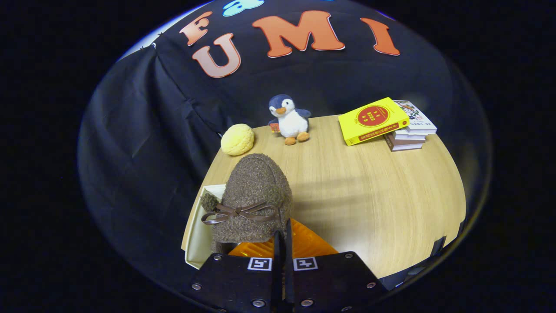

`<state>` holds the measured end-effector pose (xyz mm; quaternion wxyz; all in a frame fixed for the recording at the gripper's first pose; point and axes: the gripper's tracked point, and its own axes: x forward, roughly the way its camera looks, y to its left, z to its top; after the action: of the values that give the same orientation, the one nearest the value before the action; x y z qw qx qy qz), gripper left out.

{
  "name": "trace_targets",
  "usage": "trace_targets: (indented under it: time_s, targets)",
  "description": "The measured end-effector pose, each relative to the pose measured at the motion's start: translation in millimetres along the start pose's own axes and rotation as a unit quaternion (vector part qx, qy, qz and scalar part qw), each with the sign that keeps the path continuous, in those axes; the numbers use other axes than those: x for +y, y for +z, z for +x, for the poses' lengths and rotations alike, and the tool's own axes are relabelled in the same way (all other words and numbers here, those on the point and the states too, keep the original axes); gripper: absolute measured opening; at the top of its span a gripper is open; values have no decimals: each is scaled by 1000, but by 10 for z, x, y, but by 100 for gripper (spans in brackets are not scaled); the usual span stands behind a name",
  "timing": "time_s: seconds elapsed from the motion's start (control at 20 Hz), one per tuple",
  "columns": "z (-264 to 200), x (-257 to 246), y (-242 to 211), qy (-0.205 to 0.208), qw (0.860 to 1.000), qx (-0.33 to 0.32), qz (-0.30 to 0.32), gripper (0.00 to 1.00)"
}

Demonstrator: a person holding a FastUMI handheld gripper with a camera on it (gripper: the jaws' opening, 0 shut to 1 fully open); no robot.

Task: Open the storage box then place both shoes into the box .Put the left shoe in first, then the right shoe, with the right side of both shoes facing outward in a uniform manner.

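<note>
Over the table, at its 7 o'clock edge, the storage box sits open. A brown fuzzy shoe hangs above it, toe up toward 12. Looks like a placing step; next move calls for lowering the shoe in, right side outward. Gripper fingers nearly together, clamped on the shoe's rim.

I see the gripper with its fingers nearly together, pinching the rim of the shoe — toe up, bow toward me. Under the shoe sit the box and an orange lid. Beyond the shoe: a bun, a penguin, books — all on the table.
</note>
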<state>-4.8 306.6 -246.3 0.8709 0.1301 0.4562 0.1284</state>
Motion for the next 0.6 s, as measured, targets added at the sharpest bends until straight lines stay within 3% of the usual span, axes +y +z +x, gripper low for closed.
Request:
trace_targets:
  time_s: [0.35, 0.6]
  targets:
    - [354, 564, -269, -5, 999, 30, -29, 4]
    - [630, 543, -549, -49, 997, 57, -28, 4]
